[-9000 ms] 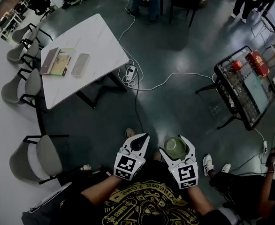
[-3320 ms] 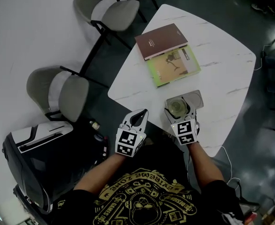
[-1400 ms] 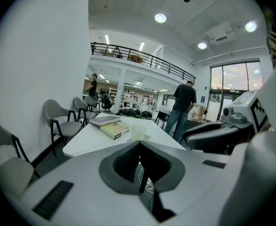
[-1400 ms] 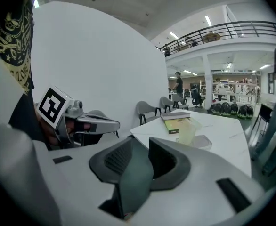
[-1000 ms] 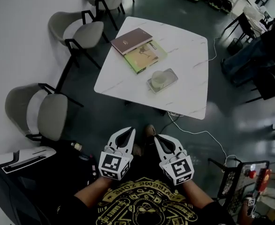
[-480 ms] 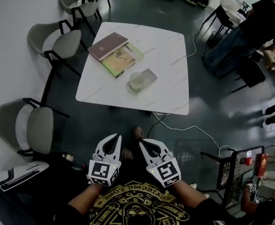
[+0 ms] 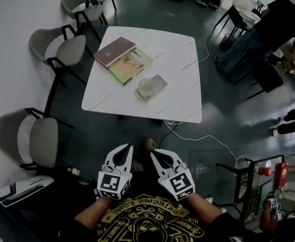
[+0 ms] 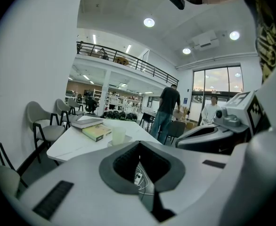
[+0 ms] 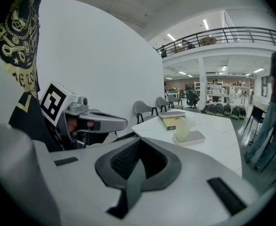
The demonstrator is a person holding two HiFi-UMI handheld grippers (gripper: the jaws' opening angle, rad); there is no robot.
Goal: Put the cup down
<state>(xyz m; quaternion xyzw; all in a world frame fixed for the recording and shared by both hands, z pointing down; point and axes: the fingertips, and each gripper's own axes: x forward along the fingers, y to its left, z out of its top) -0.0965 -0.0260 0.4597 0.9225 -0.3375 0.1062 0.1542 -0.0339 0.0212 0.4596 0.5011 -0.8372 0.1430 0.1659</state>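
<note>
The left gripper [image 7: 128, 147] and right gripper [image 7: 154, 153] are side by side, close to the person's chest. Each has its jaws pressed together with nothing between them, and neither touches anything. Their cubes carry black-and-white square markers. The gold print on the shirt [image 7: 147, 228] is too small to read. Well ahead of both grippers, the cup [image 7: 146, 87] stands upright on a tray [image 7: 160, 81] on the table [image 7: 180, 54]. Beyond it lie a green book [image 7: 133, 64] and a brown book [image 7: 114, 51], their titles illegible.
</note>
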